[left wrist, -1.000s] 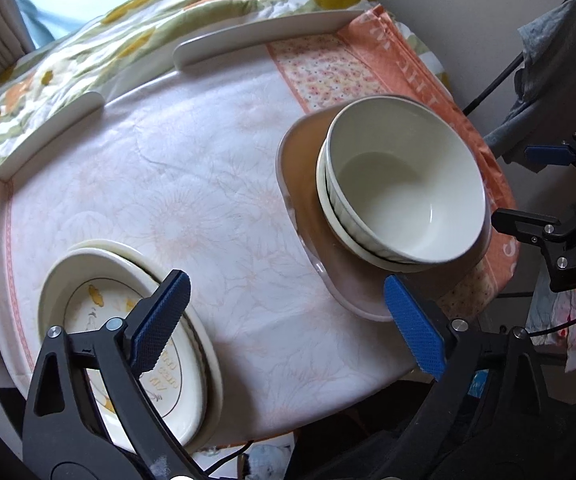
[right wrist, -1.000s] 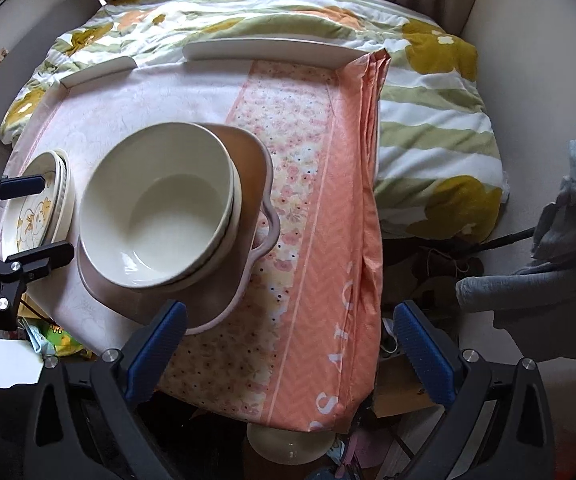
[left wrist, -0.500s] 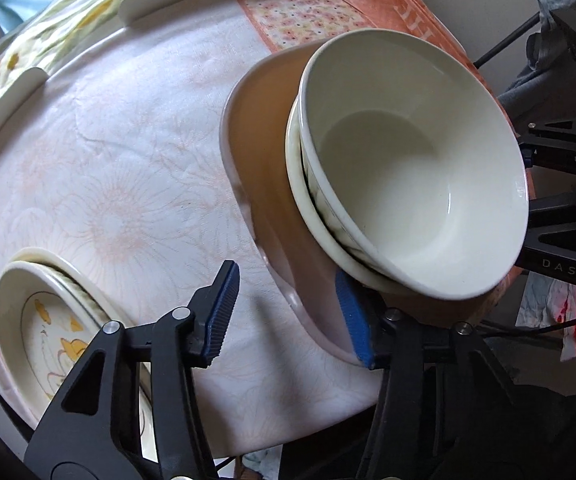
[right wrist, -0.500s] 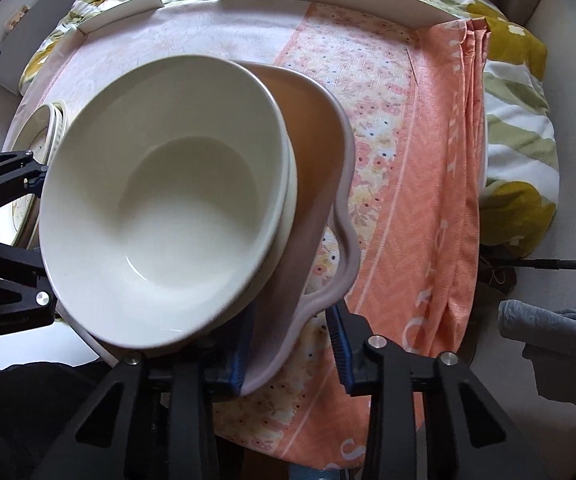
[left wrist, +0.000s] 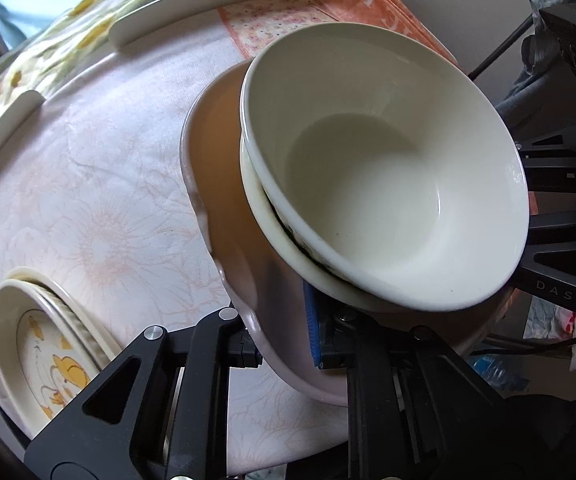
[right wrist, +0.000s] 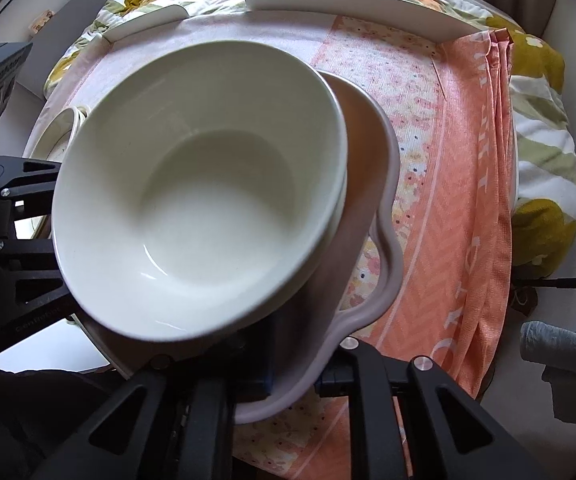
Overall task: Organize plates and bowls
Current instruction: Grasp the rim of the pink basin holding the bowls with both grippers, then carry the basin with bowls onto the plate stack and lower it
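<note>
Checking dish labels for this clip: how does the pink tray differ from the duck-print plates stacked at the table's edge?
The pink tray is plain, wavy-rimmed and carries two nested white bowls; the duck-print plates are cream, oval, printed and carry nothing. The left gripper and right gripper clamp the tray's rim; nothing touches the plates. Both are over the same tablecloth.

Glossy ceramic bowl (left wrist: 384,168); matt pink tray (right wrist: 384,240); woven tablecloth (left wrist: 88,200).

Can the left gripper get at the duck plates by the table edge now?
Probably not: the left gripper is shut on the pink tray carrying the bowls; the duck plates lie apart, uncovered.
</note>
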Demonstrator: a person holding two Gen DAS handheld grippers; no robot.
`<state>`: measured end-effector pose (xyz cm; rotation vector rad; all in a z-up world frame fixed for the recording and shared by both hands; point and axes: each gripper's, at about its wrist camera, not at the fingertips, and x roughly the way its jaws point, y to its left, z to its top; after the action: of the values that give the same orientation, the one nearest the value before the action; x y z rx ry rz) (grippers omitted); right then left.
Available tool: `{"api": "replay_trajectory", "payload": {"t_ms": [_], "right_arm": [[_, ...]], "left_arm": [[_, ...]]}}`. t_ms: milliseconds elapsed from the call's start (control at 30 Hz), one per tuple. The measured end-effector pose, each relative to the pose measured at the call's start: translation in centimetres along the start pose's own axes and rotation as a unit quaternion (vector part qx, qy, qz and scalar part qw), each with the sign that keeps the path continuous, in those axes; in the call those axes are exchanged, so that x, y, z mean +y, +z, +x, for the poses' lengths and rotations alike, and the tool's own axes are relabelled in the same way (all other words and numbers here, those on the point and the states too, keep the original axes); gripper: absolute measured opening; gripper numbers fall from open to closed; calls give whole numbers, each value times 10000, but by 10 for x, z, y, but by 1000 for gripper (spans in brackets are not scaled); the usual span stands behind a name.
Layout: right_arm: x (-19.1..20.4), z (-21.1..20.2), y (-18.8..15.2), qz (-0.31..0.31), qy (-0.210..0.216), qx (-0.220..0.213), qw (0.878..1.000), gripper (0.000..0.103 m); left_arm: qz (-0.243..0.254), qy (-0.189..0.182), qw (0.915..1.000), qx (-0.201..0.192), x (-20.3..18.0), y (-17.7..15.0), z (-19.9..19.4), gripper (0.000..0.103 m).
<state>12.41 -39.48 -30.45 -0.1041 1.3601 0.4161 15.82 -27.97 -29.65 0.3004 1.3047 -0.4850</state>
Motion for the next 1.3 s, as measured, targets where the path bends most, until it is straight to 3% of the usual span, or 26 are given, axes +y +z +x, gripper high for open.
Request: {"api": "replay_trajectory", "payload": {"t_ms": [367, 767, 1000, 1300], "right_arm": [[34, -66, 33, -321, -142, -218, 9991, 13], [134, -95, 68, -444, -225, -626, 9968, 13], [205, -76, 80, -194, 5, -627, 9978, 13], [255, -24, 81, 197, 29, -518, 9985, 13]], "left_arm": [[-455, -92, 9982, -388, 22, -7, -76, 13], [-509, 138, 9961, -709, 105, -61, -159, 13], [-488, 185, 9972, -537, 167, -103, -162, 13], [-259, 204, 9991, -255, 215, -129, -123, 13]]}}
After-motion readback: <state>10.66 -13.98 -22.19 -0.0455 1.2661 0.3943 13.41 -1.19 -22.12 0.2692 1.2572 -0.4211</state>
